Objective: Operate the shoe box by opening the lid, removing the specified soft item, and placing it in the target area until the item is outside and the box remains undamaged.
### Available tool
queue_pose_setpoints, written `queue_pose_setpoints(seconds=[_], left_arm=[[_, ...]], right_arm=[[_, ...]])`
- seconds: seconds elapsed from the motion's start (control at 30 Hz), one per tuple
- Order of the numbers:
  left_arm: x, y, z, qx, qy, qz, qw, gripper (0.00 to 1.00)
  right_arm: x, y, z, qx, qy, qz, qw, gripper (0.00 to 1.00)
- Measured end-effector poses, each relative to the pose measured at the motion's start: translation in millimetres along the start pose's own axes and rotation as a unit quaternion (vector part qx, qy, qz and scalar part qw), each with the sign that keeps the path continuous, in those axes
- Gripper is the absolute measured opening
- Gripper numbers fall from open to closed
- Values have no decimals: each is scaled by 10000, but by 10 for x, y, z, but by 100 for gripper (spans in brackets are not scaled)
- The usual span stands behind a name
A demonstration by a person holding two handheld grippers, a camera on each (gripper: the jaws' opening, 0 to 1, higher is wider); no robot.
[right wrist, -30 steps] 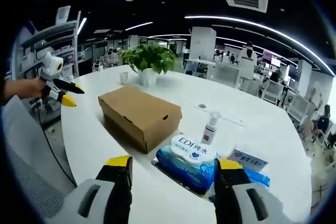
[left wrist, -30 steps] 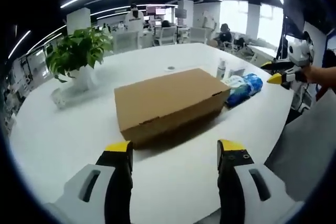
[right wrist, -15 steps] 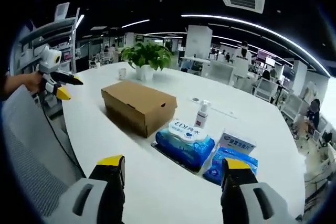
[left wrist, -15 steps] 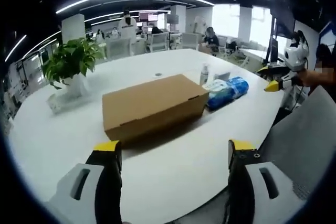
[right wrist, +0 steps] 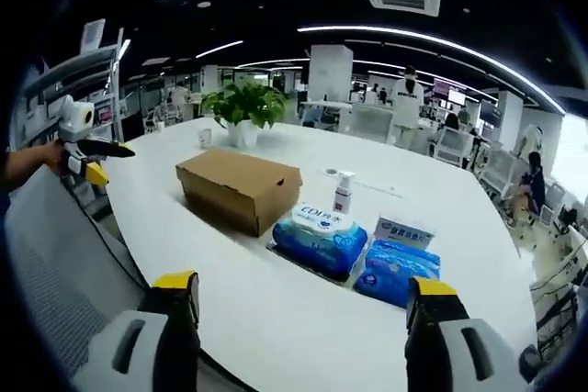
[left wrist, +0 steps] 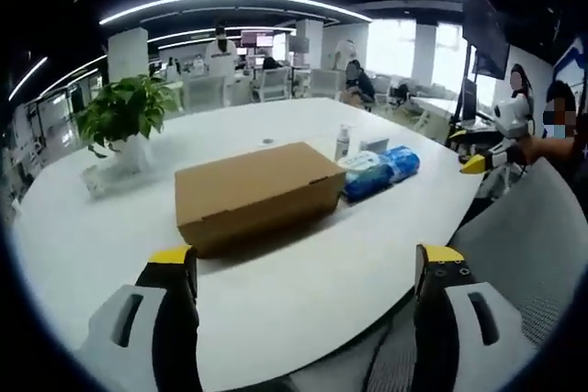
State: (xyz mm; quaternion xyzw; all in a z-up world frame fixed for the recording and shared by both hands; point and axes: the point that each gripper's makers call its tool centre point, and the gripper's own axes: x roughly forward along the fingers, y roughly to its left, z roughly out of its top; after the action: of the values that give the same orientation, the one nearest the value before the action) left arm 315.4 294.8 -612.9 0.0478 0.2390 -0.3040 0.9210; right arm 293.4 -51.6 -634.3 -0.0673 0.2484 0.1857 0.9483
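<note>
1 closed shoe box | 2 wipe packs | left gripper, right gripper jaws spread, empty

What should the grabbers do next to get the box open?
Probably bring one gripper in toward the shoe box and reach for its lid edge. The lid is shut flat, and both the left gripper and right gripper hang open, well short of the box, above the near edge of the white table, touching nothing.
</note>
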Motion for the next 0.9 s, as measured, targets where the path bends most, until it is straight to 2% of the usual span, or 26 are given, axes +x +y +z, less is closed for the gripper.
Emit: queue_pose_setpoints(seconds=[0.2,0.37,0.63,0.67,0.9], left_arm=[[-94,-57,1,-83,-20,39,10000,99],[-147,-97,24,-126,-112,119,9998,99],[-141,-95,-6,65,-79,251,9996,99],[-127,-103,-38,98,-12,232,9997,99],[-131,-115,-53,17,-37,209,9998,99]], right_arm=[[-79,78,-12,241,-46,18,9997,98],[-125,81,30,239,-99,-16,9997,99],[-163,135,6,-4,-72,-48,10000,99],[-151,145,-24,-169,12,-61,9998,99],[-160,152,-24,-268,-4,-75,9996,99]])
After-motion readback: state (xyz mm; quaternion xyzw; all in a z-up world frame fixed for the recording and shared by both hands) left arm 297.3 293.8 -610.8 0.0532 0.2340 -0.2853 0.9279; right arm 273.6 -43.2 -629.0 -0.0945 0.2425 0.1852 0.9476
